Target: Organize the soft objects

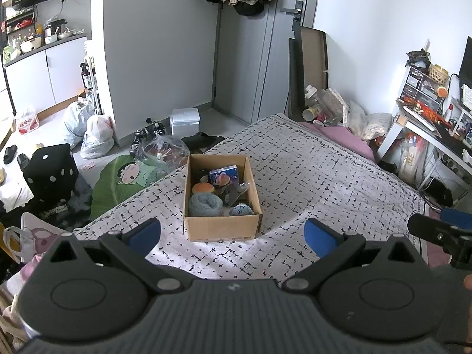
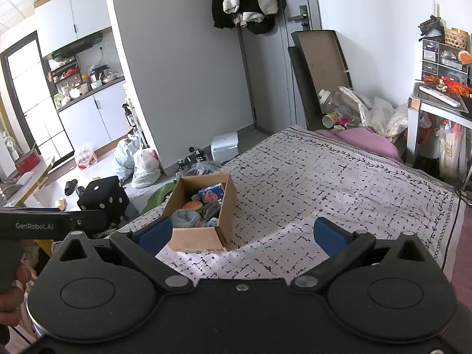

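Note:
An open cardboard box (image 1: 221, 227) stands on the patterned bedspread (image 1: 309, 177). It holds several soft things: a grey-blue rolled towel (image 1: 205, 205), an orange bun-shaped toy (image 1: 203, 188), a blue plush (image 1: 241, 209) and a blue packet (image 1: 224, 175). My left gripper (image 1: 233, 234) is open and empty, just in front of the box. My right gripper (image 2: 243, 234) is open and empty, with the box (image 2: 203, 236) ahead to its left. The right gripper also shows at the right edge of the left wrist view (image 1: 442, 230).
A pink pillow (image 1: 345, 138) and plastic bags (image 1: 362, 121) lie at the far end of the bed. A white desk (image 1: 427, 135) stands to the right. A black dice cushion (image 1: 50, 174), bags and slippers sit on the floor to the left.

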Demonstrator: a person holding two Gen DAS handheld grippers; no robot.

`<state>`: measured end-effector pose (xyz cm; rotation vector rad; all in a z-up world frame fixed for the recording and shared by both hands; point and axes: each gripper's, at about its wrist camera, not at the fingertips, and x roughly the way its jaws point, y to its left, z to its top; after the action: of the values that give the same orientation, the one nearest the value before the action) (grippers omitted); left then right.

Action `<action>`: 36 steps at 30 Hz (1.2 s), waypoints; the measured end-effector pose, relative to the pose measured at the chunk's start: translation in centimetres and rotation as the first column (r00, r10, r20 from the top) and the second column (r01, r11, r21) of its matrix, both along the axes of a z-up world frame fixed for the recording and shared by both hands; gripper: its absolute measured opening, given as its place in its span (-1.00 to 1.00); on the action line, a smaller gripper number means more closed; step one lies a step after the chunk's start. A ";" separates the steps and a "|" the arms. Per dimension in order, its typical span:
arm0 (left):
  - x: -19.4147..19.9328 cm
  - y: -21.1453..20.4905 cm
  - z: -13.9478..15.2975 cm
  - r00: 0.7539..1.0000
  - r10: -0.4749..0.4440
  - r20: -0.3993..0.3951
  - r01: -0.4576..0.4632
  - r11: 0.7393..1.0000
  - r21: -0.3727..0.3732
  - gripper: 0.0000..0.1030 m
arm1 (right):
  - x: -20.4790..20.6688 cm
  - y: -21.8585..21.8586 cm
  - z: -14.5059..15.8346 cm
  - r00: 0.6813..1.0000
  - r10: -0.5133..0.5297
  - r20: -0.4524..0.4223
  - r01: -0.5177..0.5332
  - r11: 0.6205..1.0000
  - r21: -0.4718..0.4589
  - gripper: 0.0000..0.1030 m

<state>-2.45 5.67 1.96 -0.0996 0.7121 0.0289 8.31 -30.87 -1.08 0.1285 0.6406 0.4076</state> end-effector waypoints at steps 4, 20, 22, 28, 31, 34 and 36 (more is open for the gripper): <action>0.0 -0.1 0.0 1.000 -0.004 0.000 0.004 1.000 0.000 1.00 | 0.0 0.0 0.0 1.000 0.000 0.000 0.000 1.000 0.001 1.00; -0.2 0.1 -0.2 1.000 -0.009 0.000 0.009 1.000 -0.006 0.99 | 0.2 0.4 -0.4 1.000 0.007 -0.013 -0.007 1.000 -0.004 1.00; -0.1 0.1 -0.2 1.000 -0.011 0.001 0.011 1.000 -0.008 1.00 | 0.2 0.5 -0.4 1.000 0.006 -0.013 -0.007 1.000 -0.007 1.00; -0.1 0.0 -0.5 1.000 -0.007 0.014 0.007 1.000 -0.004 1.00 | 0.2 0.6 -0.7 1.000 -0.001 -0.014 0.000 1.000 -0.010 1.00; 0.0 -0.1 -0.6 1.000 -0.016 0.020 0.016 1.000 -0.012 1.00 | 0.4 0.6 -0.8 1.000 -0.003 -0.016 0.003 1.000 -0.010 1.00; 0.2 -0.3 -0.8 0.999 -0.028 0.022 0.028 1.000 -0.014 1.00 | 0.4 0.7 -0.9 1.000 -0.005 -0.017 0.005 1.000 -0.011 1.00; 0.5 -0.2 -0.9 0.999 -0.029 0.022 0.029 0.999 -0.014 1.00 | 0.6 0.7 -1.0 1.000 -0.009 -0.020 0.009 1.000 -0.010 1.00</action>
<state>-1.95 5.42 1.02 -0.1028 0.6915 -0.0046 8.88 -30.17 -2.12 0.1258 0.6616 0.3943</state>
